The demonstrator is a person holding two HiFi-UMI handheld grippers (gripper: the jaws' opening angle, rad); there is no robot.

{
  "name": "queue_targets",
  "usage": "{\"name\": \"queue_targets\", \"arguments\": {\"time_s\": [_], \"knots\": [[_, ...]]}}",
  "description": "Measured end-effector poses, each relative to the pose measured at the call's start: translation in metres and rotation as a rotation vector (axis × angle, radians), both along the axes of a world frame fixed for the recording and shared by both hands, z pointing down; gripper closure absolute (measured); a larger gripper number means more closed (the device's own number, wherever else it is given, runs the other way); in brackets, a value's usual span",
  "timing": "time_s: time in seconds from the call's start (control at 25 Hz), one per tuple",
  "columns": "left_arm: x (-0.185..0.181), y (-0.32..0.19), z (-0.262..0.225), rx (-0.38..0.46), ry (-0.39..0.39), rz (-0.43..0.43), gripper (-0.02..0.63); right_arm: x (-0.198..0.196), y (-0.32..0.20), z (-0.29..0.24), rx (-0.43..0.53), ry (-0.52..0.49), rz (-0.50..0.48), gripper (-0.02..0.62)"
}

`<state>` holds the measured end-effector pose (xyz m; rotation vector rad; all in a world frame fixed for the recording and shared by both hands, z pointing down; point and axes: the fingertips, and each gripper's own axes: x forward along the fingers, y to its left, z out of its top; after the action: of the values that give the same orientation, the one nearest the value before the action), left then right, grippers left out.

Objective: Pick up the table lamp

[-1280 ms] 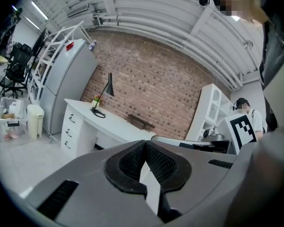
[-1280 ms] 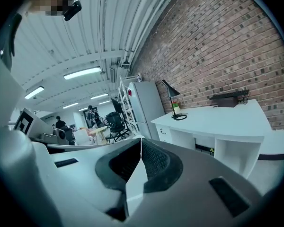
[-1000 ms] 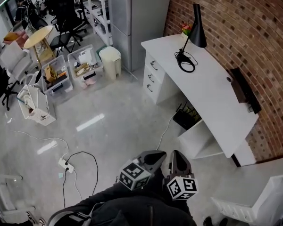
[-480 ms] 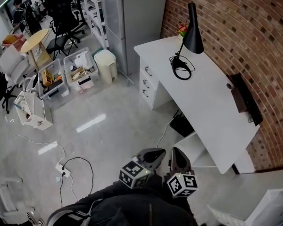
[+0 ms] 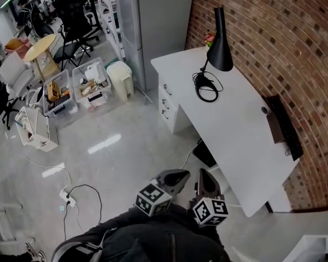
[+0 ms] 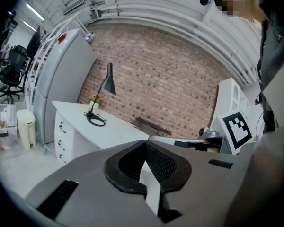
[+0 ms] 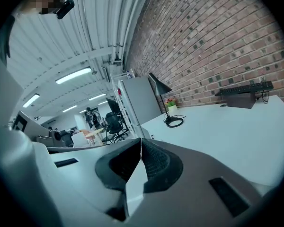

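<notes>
Both closed tight and empty, left gripper (image 5: 177, 177) and right gripper (image 5: 205, 179) hang well short of table lamp (image 5: 219, 43) ahead; open one, take stem.

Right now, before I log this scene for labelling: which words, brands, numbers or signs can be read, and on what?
No text is readable in any view.
Cubes on the left gripper and right gripper: square marker patterns only, no letters or digits.
Red label on the grey cabinet: too small to read.
Items in the floor bins: too blurred to read.
</notes>
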<state>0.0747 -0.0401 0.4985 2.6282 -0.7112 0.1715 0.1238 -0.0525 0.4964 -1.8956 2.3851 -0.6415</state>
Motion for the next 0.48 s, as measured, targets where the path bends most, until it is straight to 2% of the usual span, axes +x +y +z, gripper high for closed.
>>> {"name": "queue_targets", "arguments": {"time_s": [0.12,0.24,0.36,0.48], "knots": [[0.003,-0.018,-0.001,0.013,0.003,-0.046,0.604,0.007,-0.019,0.004,-0.007,0.004,-0.029,0.584],[0.003,-0.031,0.003,-0.015,0.024,-0.08,0.604,0.008,-0.031,0.003,0.007,0.003,-0.051,0.584],[0.01,-0.035,0.002,-0.051,0.066,-0.079,0.604,0.008,-0.033,0.004,0.008,0.0,-0.065,0.584],[0.018,-0.031,0.003,-0.064,0.066,-0.061,0.604,0.008,-0.027,0.009,-0.012,-0.005,-0.065,0.584]]}}
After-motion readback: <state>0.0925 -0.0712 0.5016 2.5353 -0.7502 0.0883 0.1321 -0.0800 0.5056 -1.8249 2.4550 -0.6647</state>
